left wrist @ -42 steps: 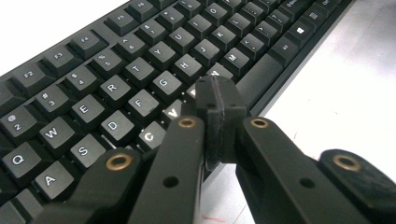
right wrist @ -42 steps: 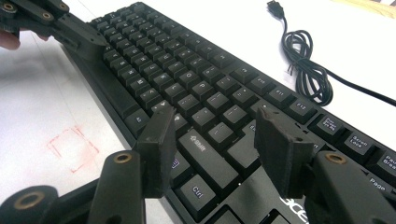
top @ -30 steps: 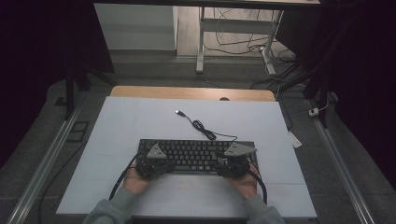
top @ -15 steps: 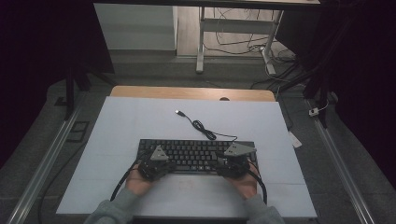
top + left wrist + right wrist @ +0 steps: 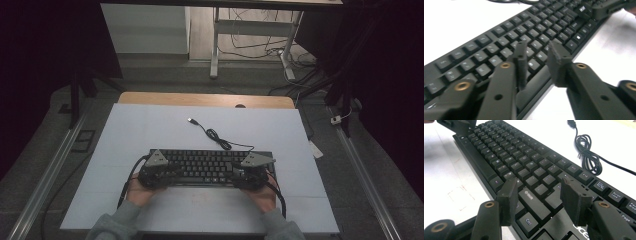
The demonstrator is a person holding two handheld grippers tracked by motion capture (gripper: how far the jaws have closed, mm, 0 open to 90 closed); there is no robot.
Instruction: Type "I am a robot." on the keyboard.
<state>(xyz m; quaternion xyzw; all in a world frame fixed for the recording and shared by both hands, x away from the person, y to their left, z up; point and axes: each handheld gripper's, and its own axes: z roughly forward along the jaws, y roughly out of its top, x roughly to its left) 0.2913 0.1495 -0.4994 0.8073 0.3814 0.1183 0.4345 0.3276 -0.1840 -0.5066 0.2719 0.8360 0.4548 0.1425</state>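
Observation:
A black keyboard (image 5: 205, 167) lies across the near middle of the white table top (image 5: 150, 130). Its cable (image 5: 217, 139) curls away toward the back and ends in a USB plug (image 5: 191, 120). My left gripper (image 5: 159, 170) hovers over the keyboard's left end, and my right gripper (image 5: 247, 171) over its right end. In the left gripper view the left gripper (image 5: 537, 53) stands open above the lower key rows of the keyboard (image 5: 499, 47). In the right gripper view the right gripper (image 5: 540, 190) is open above the Shift and Ctrl keys of the keyboard (image 5: 519, 162). Neither holds anything.
A wooden strip (image 5: 200, 100) borders the table's far edge. Metal rails (image 5: 55, 165) run along both sides. A desk frame (image 5: 215, 45) and loose wires stand on the floor behind. The coiled cable (image 5: 589, 155) lies just beyond the keyboard's right half.

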